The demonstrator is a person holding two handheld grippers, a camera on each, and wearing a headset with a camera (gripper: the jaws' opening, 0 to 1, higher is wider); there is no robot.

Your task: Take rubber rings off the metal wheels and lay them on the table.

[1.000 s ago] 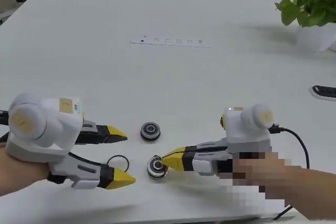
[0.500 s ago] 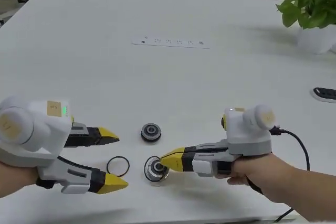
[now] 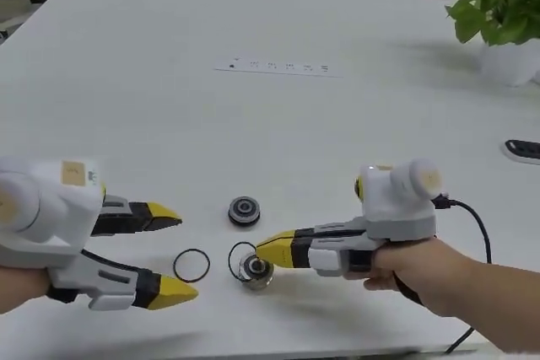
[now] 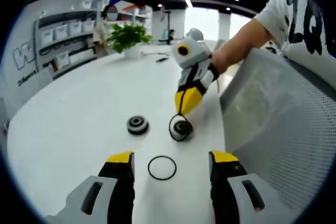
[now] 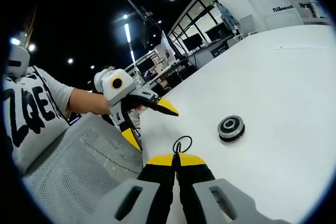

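Two metal wheels lie near the table's front edge. The far wheel (image 3: 244,210) (image 4: 137,125) (image 5: 231,127) keeps its black rubber ring. The near wheel (image 3: 256,270) (image 4: 183,128) has its ring (image 3: 239,255) (image 4: 175,124) (image 5: 182,143) pulled partly off, and my right gripper (image 3: 263,249) (image 4: 186,103) (image 5: 176,160) is shut on that ring. A loose rubber ring (image 3: 191,265) (image 4: 161,168) lies flat on the table. My left gripper (image 3: 173,255) (image 4: 170,158) (image 5: 149,114) stands open just left of it, holding nothing.
A white power strip (image 3: 272,67) lies mid-table, far back. A potted plant (image 3: 504,10) stands at the back right, a dark flat device (image 3: 521,148) at the right edge. A black cable (image 3: 475,217) trails from my right gripper. The table's front edge is close.
My left gripper has drawn back to the left, leaving the loose ring on the table. My right gripper has pulled the near wheel's ring partly off.
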